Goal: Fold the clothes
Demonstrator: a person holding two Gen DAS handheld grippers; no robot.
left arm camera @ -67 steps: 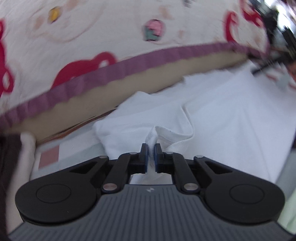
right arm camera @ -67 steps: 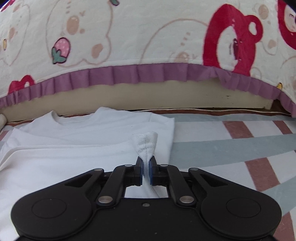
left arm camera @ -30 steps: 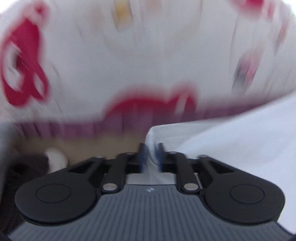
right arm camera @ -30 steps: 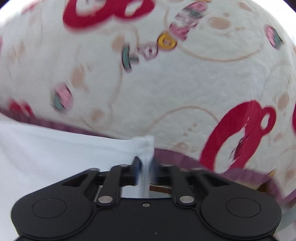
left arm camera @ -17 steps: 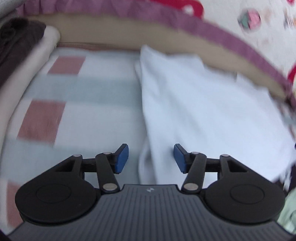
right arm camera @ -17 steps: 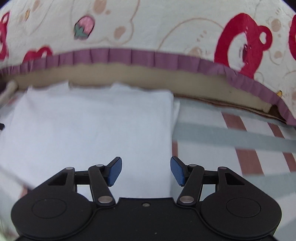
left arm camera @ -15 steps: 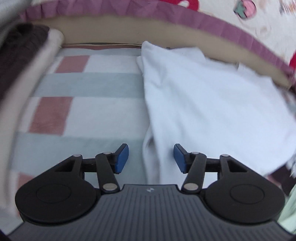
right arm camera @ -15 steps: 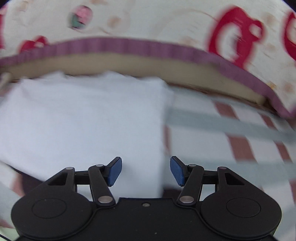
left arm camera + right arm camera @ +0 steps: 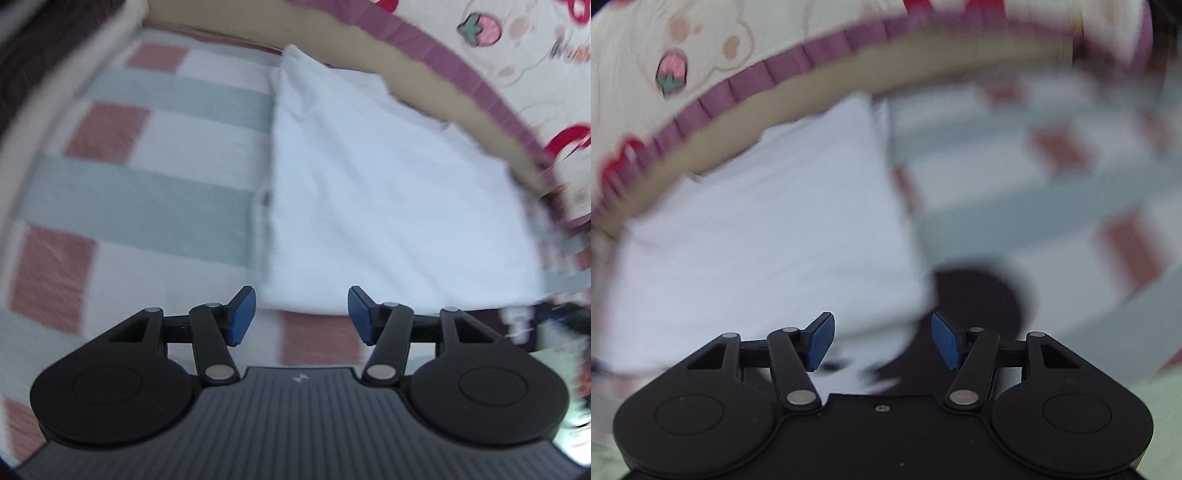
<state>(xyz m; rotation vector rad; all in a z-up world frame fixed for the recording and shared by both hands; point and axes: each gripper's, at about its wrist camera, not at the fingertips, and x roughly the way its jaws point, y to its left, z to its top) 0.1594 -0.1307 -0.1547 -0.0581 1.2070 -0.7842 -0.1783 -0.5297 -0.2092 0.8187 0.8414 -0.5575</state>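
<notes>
Left gripper (image 9: 301,314): I see its jaws spread wide, gripping nothing.
Right gripper (image 9: 882,339): I see the same, wide apart and empty.
White garment (image 9: 388,206): folded flat on the checked sheet (image 9: 147,206), beside the purple-trimmed quilt (image 9: 517,55).
</notes>
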